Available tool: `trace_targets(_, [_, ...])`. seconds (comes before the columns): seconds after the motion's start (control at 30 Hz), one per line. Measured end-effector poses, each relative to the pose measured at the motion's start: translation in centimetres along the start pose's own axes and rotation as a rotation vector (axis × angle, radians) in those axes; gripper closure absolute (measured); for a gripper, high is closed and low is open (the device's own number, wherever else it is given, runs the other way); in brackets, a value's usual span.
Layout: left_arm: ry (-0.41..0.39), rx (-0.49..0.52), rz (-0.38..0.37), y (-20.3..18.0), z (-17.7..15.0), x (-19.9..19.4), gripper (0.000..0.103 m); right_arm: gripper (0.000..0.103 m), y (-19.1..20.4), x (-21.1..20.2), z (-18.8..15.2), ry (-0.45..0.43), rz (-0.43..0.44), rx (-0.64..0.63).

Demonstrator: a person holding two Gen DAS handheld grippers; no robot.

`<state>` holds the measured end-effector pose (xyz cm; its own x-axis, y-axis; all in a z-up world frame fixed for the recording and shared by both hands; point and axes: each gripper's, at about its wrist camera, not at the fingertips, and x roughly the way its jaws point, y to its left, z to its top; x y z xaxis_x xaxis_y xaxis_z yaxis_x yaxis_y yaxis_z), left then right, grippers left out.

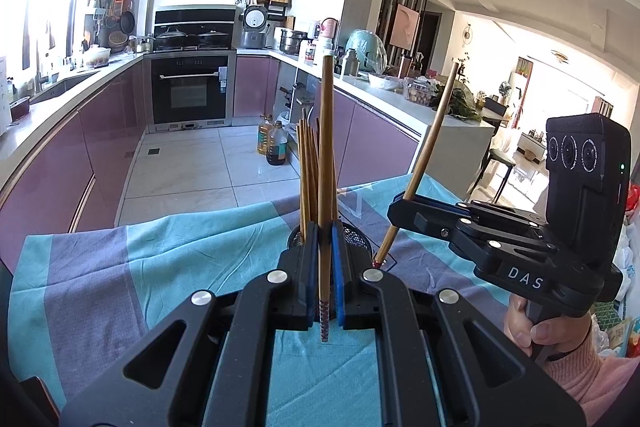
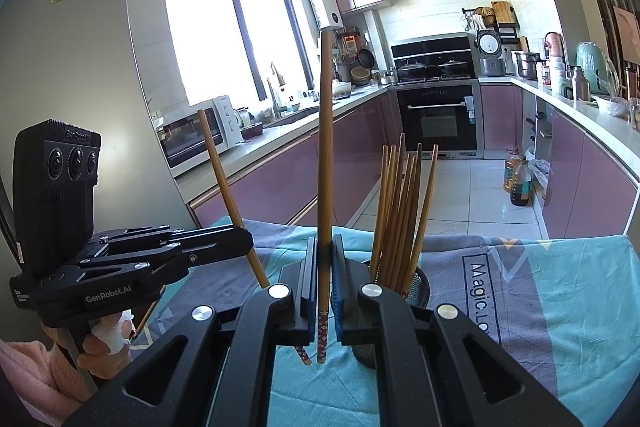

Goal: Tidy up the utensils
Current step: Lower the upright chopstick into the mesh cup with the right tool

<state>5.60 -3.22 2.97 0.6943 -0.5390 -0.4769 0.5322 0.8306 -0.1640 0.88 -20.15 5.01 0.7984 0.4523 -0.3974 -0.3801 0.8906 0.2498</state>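
Left wrist: both grippers (image 1: pixel 325 259) (image 1: pixel 400 205) clamp upright chopsticks (image 1: pixel 326 147) (image 1: pixel 430 155).

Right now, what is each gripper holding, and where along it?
Each is shut on one chopstick near its patterned lower end: left gripper on the left chopstick, right gripper on the right chopstick.

A: What is hidden in the left wrist view?
B: The mesh holder (image 1: pixel 356 237) is largely covered by the left gripper (image 1: pixel 325 269).
A: And in the right wrist view?
B: The tablecloth (image 2: pixel 560 291) lettering is cut short behind the frame.
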Motion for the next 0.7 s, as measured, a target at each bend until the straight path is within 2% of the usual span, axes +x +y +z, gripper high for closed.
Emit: trace_targets(0.7, [-0.044,0.018,-0.002,-0.8,0.9,-1.2,0.096,0.097,0.1,-0.6,1.1,-0.025,-0.006,-0.015])
